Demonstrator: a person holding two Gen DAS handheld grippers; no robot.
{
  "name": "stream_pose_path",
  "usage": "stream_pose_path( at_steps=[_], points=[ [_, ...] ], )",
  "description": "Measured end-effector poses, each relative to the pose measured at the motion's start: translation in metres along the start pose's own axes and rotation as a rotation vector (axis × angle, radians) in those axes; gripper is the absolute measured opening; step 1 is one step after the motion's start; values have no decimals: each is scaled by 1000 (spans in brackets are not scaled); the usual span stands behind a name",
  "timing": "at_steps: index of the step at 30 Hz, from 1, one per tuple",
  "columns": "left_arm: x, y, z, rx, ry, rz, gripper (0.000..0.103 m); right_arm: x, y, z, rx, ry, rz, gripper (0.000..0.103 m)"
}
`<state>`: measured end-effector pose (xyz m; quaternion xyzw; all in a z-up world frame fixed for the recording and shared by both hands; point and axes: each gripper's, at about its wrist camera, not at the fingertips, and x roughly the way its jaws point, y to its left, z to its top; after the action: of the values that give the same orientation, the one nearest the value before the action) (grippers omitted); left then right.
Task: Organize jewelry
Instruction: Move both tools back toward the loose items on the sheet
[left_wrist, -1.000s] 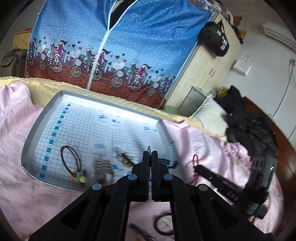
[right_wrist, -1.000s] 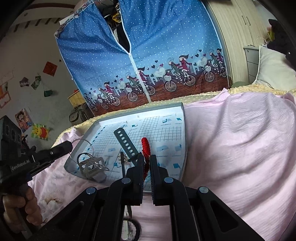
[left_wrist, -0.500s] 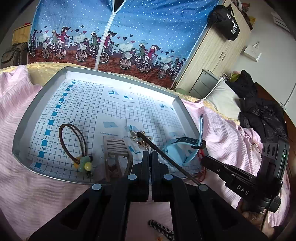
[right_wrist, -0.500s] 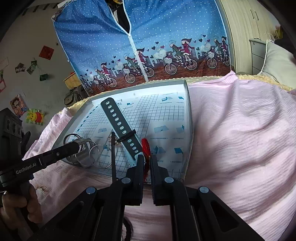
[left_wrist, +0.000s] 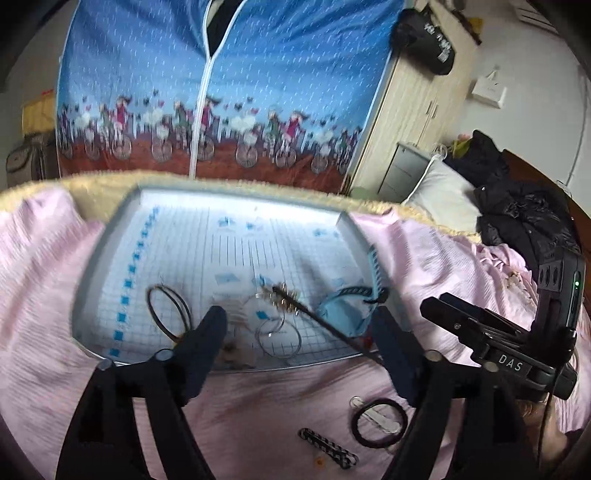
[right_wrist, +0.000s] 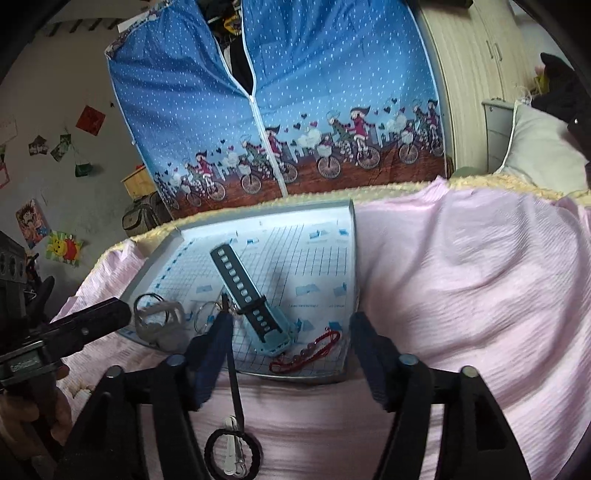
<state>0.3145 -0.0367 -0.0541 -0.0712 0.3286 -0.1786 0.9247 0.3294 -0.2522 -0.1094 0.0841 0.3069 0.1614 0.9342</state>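
A grey tray (left_wrist: 96, 266) lined with grid paper lies on the pink bedspread. It holds a brown hair tie (left_wrist: 168, 314), wire rings (left_wrist: 275, 330), a light blue watch (right_wrist: 275, 338) with a dark strap, a grey hair claw (right_wrist: 159, 323) and a red bead bracelet (right_wrist: 310, 349). A thin dark hair stick (left_wrist: 325, 325) with gold beads rests across the tray's front rim. My left gripper (left_wrist: 297, 334) is open above the near rim with nothing between its fingers. Over the bracelet corner, my right gripper (right_wrist: 291, 334) is also open and holds nothing.
A black hair tie (left_wrist: 380, 421) around a white clip and a black-and-white patterned clip (left_wrist: 328, 446) lie on the bedspread (right_wrist: 461, 295) in front of the tray. A blue fabric wardrobe (right_wrist: 295, 110) stands behind the bed. Dark clothes (left_wrist: 517, 214) and a pillow (left_wrist: 439, 195) lie at right.
Both grippers were shut and now stand open. The red bracelet has left the right gripper and lies in the tray. Both grippers have drawn back toward the near rim.
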Motion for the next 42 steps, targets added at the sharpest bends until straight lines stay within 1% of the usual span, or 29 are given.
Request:
stream_pose_path(
  at_steps=[1, 2, 3, 4, 5, 6, 8, 9, 12, 14, 16, 18, 21, 22, 25, 28, 32, 34, 36, 40, 42],
  points=[
    [-10, -2, 1, 9, -28, 10, 87, -4, 1, 2, -3, -10, -1, 78],
    [-16, -4, 1, 13, -43, 16, 93, -14, 3, 2, -10, -31, -2, 81],
    [-27, -5, 1, 17, -72, 26, 102, -21, 5, 3, -16, -46, -4, 85],
    [-36, -6, 0, 19, -104, 36, 101, -28, 7, 5, -22, -62, -4, 93],
    [-52, -8, -2, 24, -162, 48, 102, -37, 10, 5, -28, -77, -4, 98],
    [-60, -9, -1, 27, -196, 49, 101, -43, 12, 5, -32, -91, -5, 103],
    [-82, -11, -1, 27, -268, 60, 101, -63, 18, 5, -52, -136, -13, 103],
    [-89, -12, -2, 24, -284, 67, 102, -73, 22, 5, -63, -155, -17, 103],
    [-113, -15, -10, 20, -314, 77, 101, -95, 29, 2, -77, -199, -17, 103],
    [-125, -18, -16, 26, -319, 89, 101, -114, 35, -7, -86, -228, -11, 103],
    [-134, -19, -24, 20, -315, 96, 101, -126, 41, -14, -102, -238, -15, 103],
    [-142, -22, -35, 4, -293, 95, 101, -134, 46, -20, -117, -235, -19, 103],
    [-151, -26, -53, 3, -216, 93, 101, -144, 51, -32, -109, -213, -14, 103],
    [-153, -29, -60, 11, -190, 111, 101, -147, 53, -37, -102, -200, -12, 103],
    [-156, -36, -72, 33, -135, 160, 101, -154, 56, -54, -84, -145, -3, 103],
    [-158, -37, -84, 14, -77, 197, 101, -158, 61, -71, -68, -80, -14, 103],
    [-164, -31, -101, -45, -44, 215, 101, -158, 65, -89, -23, 3, -8, 103],
    [-165, -32, -107, -49, -25, 233, 101, -156, 66, -94, -15, 38, 5, 103],
    [-163, -30, -110, -40, 3, 246, 101, -149, 69, -98, -28, 85, -17, 103],
    [-155, -30, -115, -35, 50, 232, 101, -134, 75, -105, -70, 156, -66, 103],
    [-152, -28, -115, -44, 63, 228, 101, -130, 75, -108, -78, 172, -84, 103]
  ],
)
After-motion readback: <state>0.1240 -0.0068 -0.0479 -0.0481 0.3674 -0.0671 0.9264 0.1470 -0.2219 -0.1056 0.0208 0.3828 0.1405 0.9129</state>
